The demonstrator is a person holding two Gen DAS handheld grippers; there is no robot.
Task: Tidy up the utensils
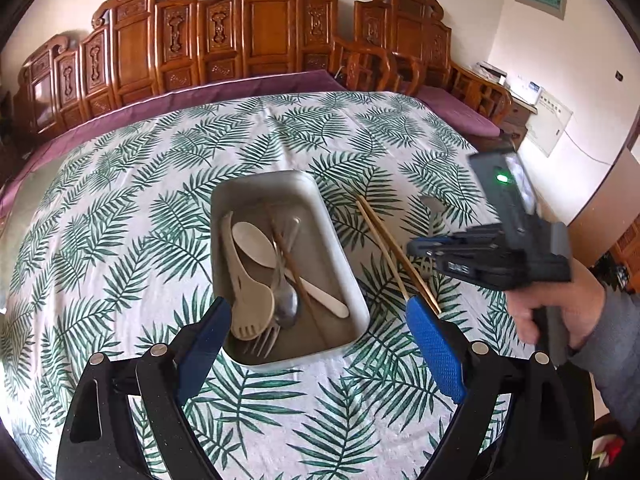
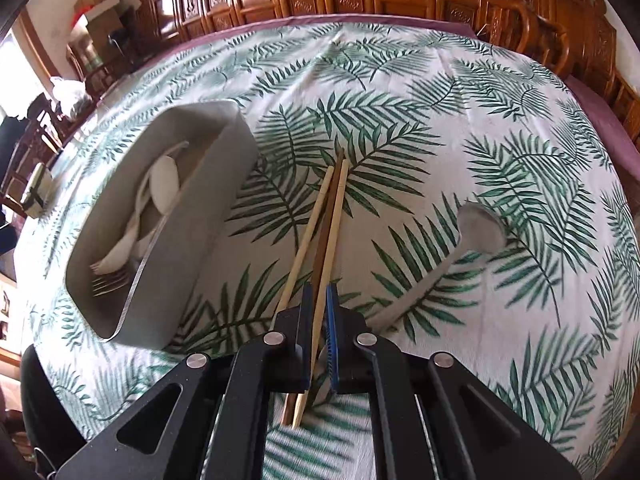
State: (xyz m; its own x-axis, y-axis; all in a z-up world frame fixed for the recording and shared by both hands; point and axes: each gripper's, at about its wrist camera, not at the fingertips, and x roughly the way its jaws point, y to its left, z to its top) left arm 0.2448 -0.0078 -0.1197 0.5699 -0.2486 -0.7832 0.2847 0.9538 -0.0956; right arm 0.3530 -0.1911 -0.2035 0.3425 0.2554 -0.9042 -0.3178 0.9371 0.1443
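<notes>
A grey tray (image 1: 344, 264) sits mid-table holding a beige spork (image 1: 244, 296), a cream spoon (image 1: 256, 246), a metal spoon (image 1: 286, 300), a metal fork (image 1: 264, 340) and a brown chopstick (image 1: 292, 268). My left gripper (image 1: 320, 332) is open above the tray's near end. My right gripper (image 2: 319, 320) is shut on chopsticks (image 2: 324, 224), a light one and a dark one, right of the tray (image 2: 188, 240); another light chopstick (image 2: 304, 240) lies alongside. In the left wrist view the right gripper (image 1: 424, 250) is over the chopsticks (image 1: 392, 252).
A grey ladle-like spoon (image 2: 476, 232) lies on the leaf-print tablecloth (image 2: 440, 120) right of the chopsticks. Carved wooden chairs (image 1: 256, 28) line the far side of the table. A small box (image 2: 36, 190) sits at the left table edge.
</notes>
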